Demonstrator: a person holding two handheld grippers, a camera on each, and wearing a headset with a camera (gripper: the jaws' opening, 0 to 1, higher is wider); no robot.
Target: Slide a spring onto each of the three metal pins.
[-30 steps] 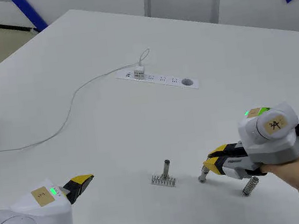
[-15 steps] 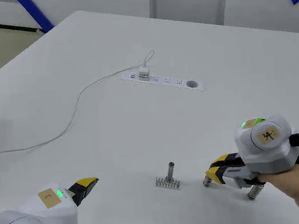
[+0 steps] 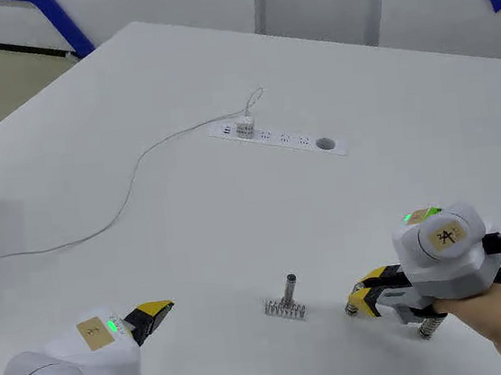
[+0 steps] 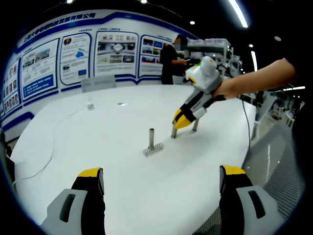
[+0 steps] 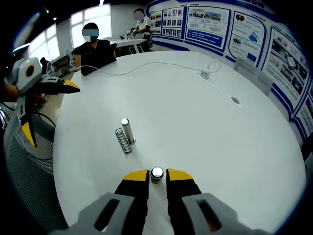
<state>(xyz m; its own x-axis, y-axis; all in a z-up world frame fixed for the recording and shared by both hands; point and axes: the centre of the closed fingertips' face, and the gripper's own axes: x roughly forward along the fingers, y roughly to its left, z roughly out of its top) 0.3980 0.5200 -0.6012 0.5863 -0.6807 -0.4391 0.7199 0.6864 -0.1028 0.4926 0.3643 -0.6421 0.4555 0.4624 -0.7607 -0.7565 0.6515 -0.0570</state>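
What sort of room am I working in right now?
Probably an exhibition or demo hall: blue-framed display posters line the wall, beyond a large white table carrying a white power strip.

Power strip (image 3: 285, 137), charger cable (image 3: 132, 183), chair (image 3: 319, 9)

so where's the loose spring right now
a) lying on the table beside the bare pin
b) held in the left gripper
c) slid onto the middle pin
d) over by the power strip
a: the spring lies flat on the table at the base of the upright bare pin, and the left gripper is open with nothing in it.
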